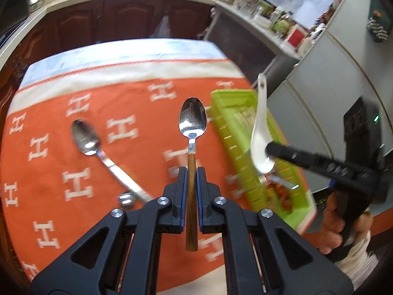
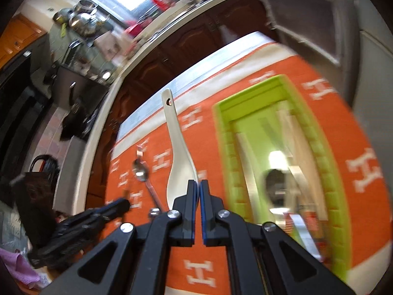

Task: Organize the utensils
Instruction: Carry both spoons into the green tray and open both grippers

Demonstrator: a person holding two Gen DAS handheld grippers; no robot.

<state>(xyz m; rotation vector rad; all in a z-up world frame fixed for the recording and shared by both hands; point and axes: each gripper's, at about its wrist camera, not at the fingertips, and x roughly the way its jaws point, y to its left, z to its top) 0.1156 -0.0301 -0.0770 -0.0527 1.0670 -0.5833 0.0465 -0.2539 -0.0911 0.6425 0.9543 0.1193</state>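
Observation:
My left gripper (image 1: pixel 192 172) is shut on the brown handle of a wooden-handled spoon (image 1: pixel 192 120), held above the orange cloth with its steel bowl pointing away. My right gripper (image 2: pixel 198 184) is shut on the bowl rim of a white ceramic spoon (image 2: pixel 175 147), whose handle with a hole points away. In the left wrist view the right gripper (image 1: pixel 269 148) carries that white spoon (image 1: pixel 260 123) over the green tray (image 1: pixel 228 127). A steel spoon (image 1: pixel 86 135) lies on the cloth to the left. The tray (image 2: pixel 224 152) holds several blurred utensils.
The table carries an orange cloth with white H marks (image 1: pixel 73 184). Dark wooden cabinets (image 1: pixel 110 19) under a pale counter stand behind it. A grey cabinet (image 1: pixel 331 78) is at the right. A hand (image 1: pixel 334 231) grips the right tool. The left gripper (image 2: pixel 110 209) shows low left.

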